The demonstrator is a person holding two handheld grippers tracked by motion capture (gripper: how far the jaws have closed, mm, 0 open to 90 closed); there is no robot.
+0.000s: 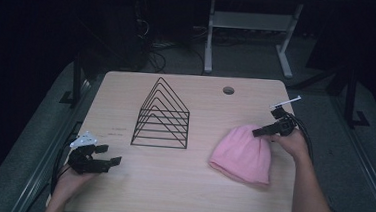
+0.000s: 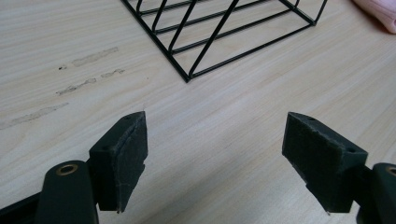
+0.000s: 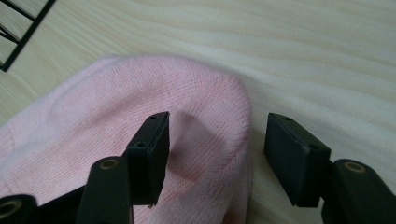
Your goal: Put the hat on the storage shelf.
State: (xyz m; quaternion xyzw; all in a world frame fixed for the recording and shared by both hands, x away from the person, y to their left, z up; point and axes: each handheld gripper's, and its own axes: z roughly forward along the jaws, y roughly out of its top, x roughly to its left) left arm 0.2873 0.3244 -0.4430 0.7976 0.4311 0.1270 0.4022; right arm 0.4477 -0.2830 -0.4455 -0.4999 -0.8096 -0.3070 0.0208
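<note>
Our right gripper (image 3: 217, 156), jaws apart, straddled the pink hat's (image 3: 116, 140) edge (likely about to pinch); left gripper (image 2: 215, 163) waited, jaws apart.

The high view is dim and slightly soft; even overhead light falls on the bench (image 1: 180, 185) while the surrounding room sinks into near black. Shadows are faint. Both gripper views are brighter, with wood grain fairly sharp, mild softness on the nearest jaws, and no glare.
</note>
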